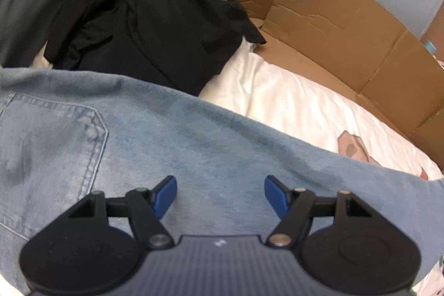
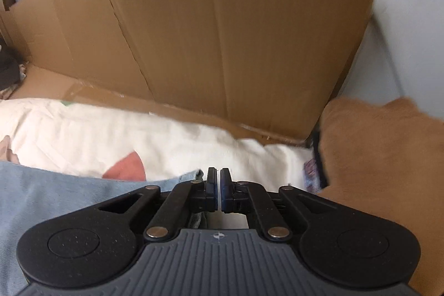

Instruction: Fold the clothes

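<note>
While left gripper (image 1: 220,194) hovers wide over jeans (image 1: 166,146), right gripper (image 2: 217,192) (pinched together) sits at their right hem, legs running left-right.

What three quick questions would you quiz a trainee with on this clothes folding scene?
1. True or false: the jaws of the left gripper stand open over the jeans.
2. In the left wrist view, what lies just beyond the jeans? A. a black garment B. a red towel C. a pair of shoes
3. Fill in: the jaws of the right gripper are ____.

Key: 1 true; 2 A; 3 shut.
</note>
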The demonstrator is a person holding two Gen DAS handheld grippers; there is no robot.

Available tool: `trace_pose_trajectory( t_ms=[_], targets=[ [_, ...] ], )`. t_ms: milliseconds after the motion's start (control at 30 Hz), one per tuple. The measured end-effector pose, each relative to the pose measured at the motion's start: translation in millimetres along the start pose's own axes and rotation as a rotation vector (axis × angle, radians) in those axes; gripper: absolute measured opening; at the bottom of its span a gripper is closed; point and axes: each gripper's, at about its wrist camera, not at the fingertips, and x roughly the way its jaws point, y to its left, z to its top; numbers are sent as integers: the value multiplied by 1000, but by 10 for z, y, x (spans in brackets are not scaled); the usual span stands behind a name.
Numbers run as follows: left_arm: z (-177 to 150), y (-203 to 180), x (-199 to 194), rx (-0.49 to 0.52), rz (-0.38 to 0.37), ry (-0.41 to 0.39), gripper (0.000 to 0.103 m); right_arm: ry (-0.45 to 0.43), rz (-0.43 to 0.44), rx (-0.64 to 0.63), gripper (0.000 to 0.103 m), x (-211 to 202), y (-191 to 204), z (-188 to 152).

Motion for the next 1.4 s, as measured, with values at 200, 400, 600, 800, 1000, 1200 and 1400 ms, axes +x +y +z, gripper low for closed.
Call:
trace_pose_trajectory(
  t_ms=[200,400,600,800,1000,1200,1400],
  targets=[
    [-35,-109,-79,16,-32,-9,72,-50,40,116,4,-389,-150,-105],
    [-20,-328,-139,62,-71,2,72,-100,50,212,34,-900,-323,-419],
    [260,-783,-251,185,-125,42,72,-130,86,303,35,-1287,-309,-807],
    [629,-1538,-392,357,-175,45,75,-133,117,323,35,-1291,-104,-1120],
    [666,-2420,-472,509,-269,70,77,-115,148,393,36,-1218,-7,-1425],
    [424,-3127,-413,526,-404,104,77,-102,177,482,40,-1171,-30,-1692],
    [30,-3696,-213,556,-487,148,77,-116,192,564,41,-1125,-61,-1757]
  ],
)
